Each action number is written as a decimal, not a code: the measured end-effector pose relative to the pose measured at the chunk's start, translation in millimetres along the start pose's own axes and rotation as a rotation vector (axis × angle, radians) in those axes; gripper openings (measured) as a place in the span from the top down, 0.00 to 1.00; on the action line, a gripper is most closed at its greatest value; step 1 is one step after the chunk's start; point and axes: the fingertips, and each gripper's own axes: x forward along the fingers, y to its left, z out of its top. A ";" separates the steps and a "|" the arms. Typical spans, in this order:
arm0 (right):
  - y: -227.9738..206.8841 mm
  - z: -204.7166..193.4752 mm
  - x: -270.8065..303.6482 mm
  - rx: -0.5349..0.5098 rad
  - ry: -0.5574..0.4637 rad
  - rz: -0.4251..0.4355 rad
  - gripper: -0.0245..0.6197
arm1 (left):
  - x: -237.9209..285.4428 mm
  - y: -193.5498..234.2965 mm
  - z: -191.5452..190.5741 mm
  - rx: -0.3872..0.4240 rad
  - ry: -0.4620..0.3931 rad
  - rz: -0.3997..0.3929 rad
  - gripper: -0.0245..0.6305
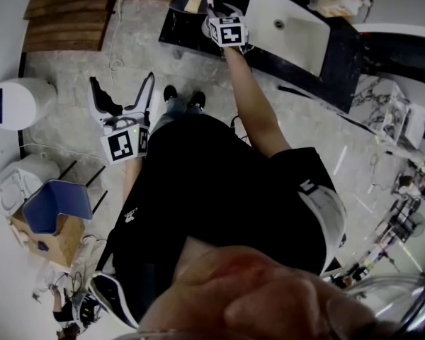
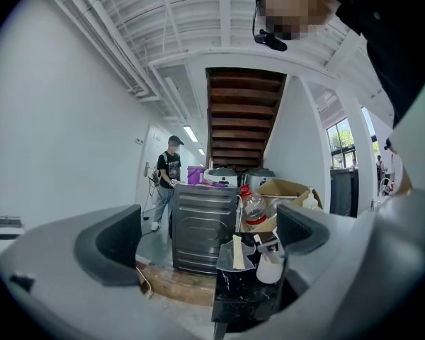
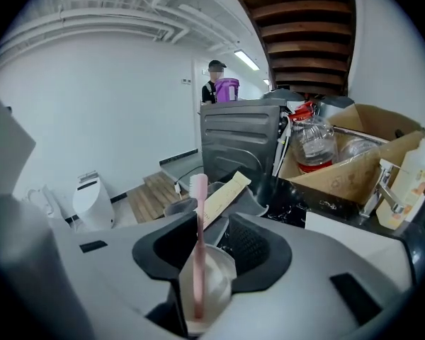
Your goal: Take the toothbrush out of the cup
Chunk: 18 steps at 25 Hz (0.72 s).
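The right gripper (image 3: pixel 211 222) is held at the counter (image 3: pixel 297 204), and its jaws are set narrowly apart. A pink toothbrush (image 3: pixel 197 246) is flanked by the two dark pads. The handle lies close against the left pad, while a slit of background can be seen between it and the right pad, so no pinch is judged to be made yet.

The toothbrush is stood in a small white cup (image 3: pixel 214 285), which is seen low in the gap between the jaws. The handle's long axis is upright and is crossed by the line of the jaws at about mid-length. The bristled end is carried above the jaw tips, and the foot is sunk in the cup. A grey cup (image 3: pixel 178 208) holding a paper-wrapped stick (image 3: pixel 223 193) is placed just behind, on the same counter.

The left gripper (image 2: pixel 209 239) is held low beside the person's leg, well apart from the counter. Its jaws are spread wide and nothing is held between them.

The right gripper is therefore the nearer one by far, and the task is judged to be at the grasping step. A squeeze across the handle is called for, followed by a pull straight up along the handle's own axis until the cup's rim is cleared. The cup looks light and might be dragged up or tipped if the pull is slanted.
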 end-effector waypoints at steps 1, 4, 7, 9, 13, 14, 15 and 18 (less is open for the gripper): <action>-0.4 0.7 0.1 -0.003 -0.002 0.002 0.73 | 0.9 -0.4 -0.4 0.003 0.003 -0.002 0.08; -1.7 1.3 -0.2 -0.013 -0.006 0.005 0.81 | 3.4 -2.7 0.4 0.003 -0.003 -0.011 0.08; -2.4 0.3 -1.4 -0.025 -0.003 0.005 0.88 | 6.7 -6.6 8.7 -0.014 -0.035 -0.020 0.08; -2.5 1.2 -2.0 -0.022 -0.010 0.013 0.89 | 7.3 -7.2 8.3 -0.011 -0.034 -0.022 0.08; -4.7 4.0 -5.0 0.005 -0.023 0.012 0.90 | 7.4 -4.6 -0.1 0.003 0.005 -0.016 0.08; -3.8 6.1 -5.8 0.015 -0.033 0.014 0.90 | 6.6 -3.4 0.0 0.003 0.004 -0.015 0.08; -2.7 8.3 -7.0 0.025 -0.042 0.016 0.90 | 5.4 -2.3 -0.6 0.003 0.002 -0.014 0.08; -3.8 14.9 -14.0 0.042 -0.055 0.012 0.90 | 5.7 -2.9 -2.2 0.000 0.001 -0.021 0.08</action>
